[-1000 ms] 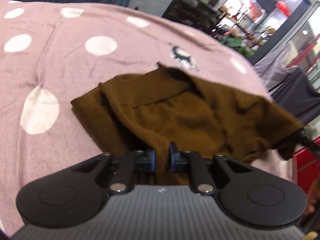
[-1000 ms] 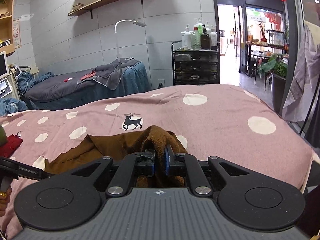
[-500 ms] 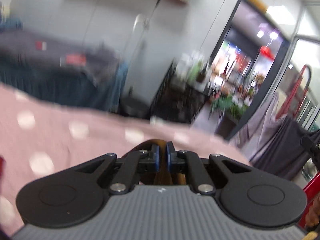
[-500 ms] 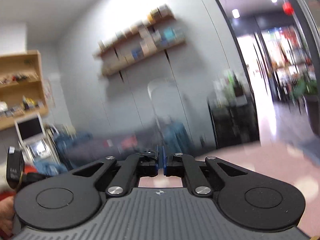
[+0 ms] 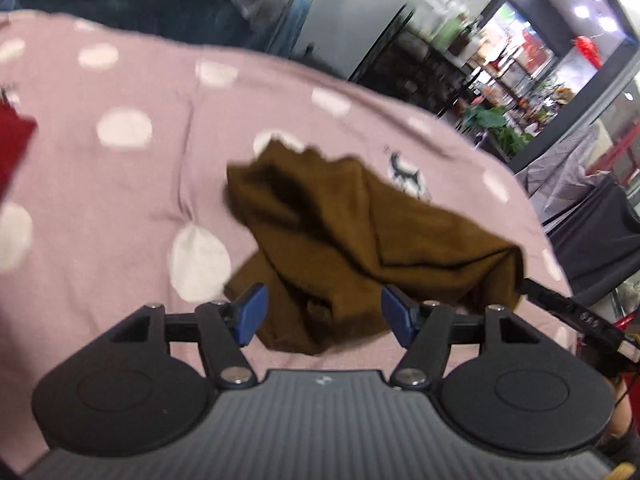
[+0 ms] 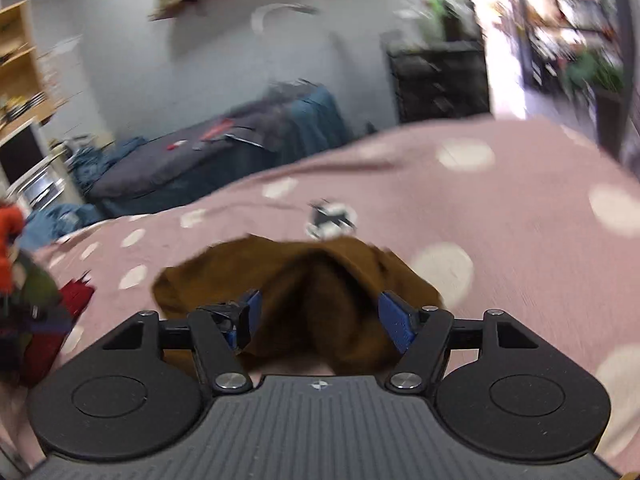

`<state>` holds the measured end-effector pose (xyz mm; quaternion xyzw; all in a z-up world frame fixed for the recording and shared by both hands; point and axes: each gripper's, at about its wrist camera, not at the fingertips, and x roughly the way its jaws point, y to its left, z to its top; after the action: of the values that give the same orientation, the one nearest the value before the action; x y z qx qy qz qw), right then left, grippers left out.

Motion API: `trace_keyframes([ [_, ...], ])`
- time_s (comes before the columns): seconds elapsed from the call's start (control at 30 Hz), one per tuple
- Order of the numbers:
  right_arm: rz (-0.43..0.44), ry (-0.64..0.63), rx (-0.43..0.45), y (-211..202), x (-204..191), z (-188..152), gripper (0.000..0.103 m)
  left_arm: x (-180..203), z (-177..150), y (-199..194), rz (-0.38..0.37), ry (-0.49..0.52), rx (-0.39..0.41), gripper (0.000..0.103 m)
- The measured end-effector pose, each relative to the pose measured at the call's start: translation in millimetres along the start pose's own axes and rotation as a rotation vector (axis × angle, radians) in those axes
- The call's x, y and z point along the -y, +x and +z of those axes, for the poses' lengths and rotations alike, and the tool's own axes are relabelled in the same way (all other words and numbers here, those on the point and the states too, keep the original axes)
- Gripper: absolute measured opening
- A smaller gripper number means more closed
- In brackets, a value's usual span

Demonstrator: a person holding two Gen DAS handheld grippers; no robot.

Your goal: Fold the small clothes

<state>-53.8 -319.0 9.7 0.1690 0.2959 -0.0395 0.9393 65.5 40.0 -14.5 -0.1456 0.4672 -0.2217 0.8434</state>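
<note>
Now both the left gripper (image 5: 322, 314) and right gripper (image 6: 320, 318) have released the brown garment (image 5: 360, 232), jaws spread.

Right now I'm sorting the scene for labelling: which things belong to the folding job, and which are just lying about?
Job:
brown garment
left gripper, jaws open
right gripper, jaws open
dotted pink cover

Lying about:
red cloth
black cart
grey bed
</note>
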Motion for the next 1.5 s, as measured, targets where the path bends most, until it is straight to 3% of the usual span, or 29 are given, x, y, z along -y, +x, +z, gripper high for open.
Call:
trace_keyframes([
  [0.17, 0.007, -0.071, 0.073, -12.7, -15.5, 12.6, 0.103, 18.4, 2.7, 62.7, 0.016, 0.019, -0.084, 0.062],
  [0.33, 0.107, -0.349, 0.120, -8.7, -66.9, 22.6, 0.103, 35.6, 3.6, 85.5, 0.028, 0.016, -0.114, 0.061],
  [0.4, 0.180, -0.500, 0.073, 5.7, -91.3, 17.0, 0.103, 42.2, 0.1, 89.2, 0.009, 0.056, -0.108, 0.049],
  [0.43, 0.201, -0.564, 0.046, 15.1, -101.9, 12.1, 0.103, 46.9, -2.0, 87.4, 0.014, 0.081, -0.107, 0.030],
  [0.47, 0.193, -0.612, 0.015, 26.9, -111.3, 7.1, 0.103, 49.7, -4.7, 87.4, 0.023, 0.103, -0.111, 0.025],
  [0.6, 0.137, -0.653, -0.161, 83.2, -121.8, -3.9, 0.100, 45.8, -13.8, 76.0, 0.000, 0.108, -0.122, 0.023],
  [0.63, 0.121, -0.648, -0.173, 91.3, -119.1, -7.9, 0.090, 42.4, -15.2, 72.9, -0.001, 0.097, -0.128, 0.023],
  [0.67, 0.092, -0.631, -0.176, 96.7, -116.1, -9.2, 0.050, 38.1, -16.3, 68.5, 0.003, 0.079, -0.134, 0.028],
  [0.7, 0.071, -0.592, -0.166, 96.8, -111.3, -8.0, 0.025, 33.7, -17.7, 64.1, 0.007, 0.057, -0.138, 0.031],
  [0.73, 0.078, -0.523, -0.146, 91.8, -105.3, -3.9, 0.012, 30.3, -18.9, 58.8, 0.009, 0.043, -0.142, 0.040],
  [0.83, 0.195, -0.342, -0.098, 63.7, -90.4, 8.8, 0.008, 28.7, -21.8, 39.2, 0.023, 0.044, -0.110, 0.061],
  [0.9, 0.300, -0.271, -0.081, 35.7, -84.1, 13.1, 0.009, 27.6, -22.3, 29.0, 0.038, 0.060, -0.082, 0.066],
  [0.93, 0.395, -0.222, -0.096, 22.3, -79.0, 14.5, 0.009, 26.9, -22.4, 24.2, 0.044, 0.061, -0.071, 0.071],
  [1.03, 0.795, -0.057, -0.210, -16.9, -59.4, 11.8, 0.009, 16.3, -20.7, 7.1, 0.049, 0.029, -0.046, 0.082],
  [1.1, 0.944, -0.047, -0.278, -42.2, -52.7, 2.4, 0.009, 8.6, -16.8, -3.7, 0.077, 0.008, -0.016, 0.082],
  [1.2, 1.034, -0.100, -0.441, -66.1, -44.2, -20.6, 0.009, -4.6, -11.1, -23.5, 0.130, -0.023, 0.034, 0.083],
  [1.27, 1.049, -0.156, -0.546, -76.8, -38.8, -41.4, 0.009, -11.2, -8.1, -34.0, 0.151, -0.053, 0.063, 0.087],
  [1.37, 0.941, -0.189, -0.669, -77.6, -30.6, -67.7, 0.010, -13.4, -5.2, -39.1, 0.168, -0.058, 0.068, 0.088],
  [1.43, 0.901, -0.122, -0.696, -70.2, -19.7, -75.3, 0.011, -7.7, -5.3, -31.8, 0.176, -0.022, 0.041, 0.089],
  [1.47, 0.876, -0.079, -0.674, -66.6, -14.5, -74.8, 0.022, -8.4, -7.0, -24.5, 0.176, -0.001, 0.023, 0.089],
  [1.5, 0.859, -0.036, -0.650, -62.8, -10.5, -71.9, 0.026, -3.4, -8.1, -17.9, 0.176, 0.019, 0.004, 0.090],
])
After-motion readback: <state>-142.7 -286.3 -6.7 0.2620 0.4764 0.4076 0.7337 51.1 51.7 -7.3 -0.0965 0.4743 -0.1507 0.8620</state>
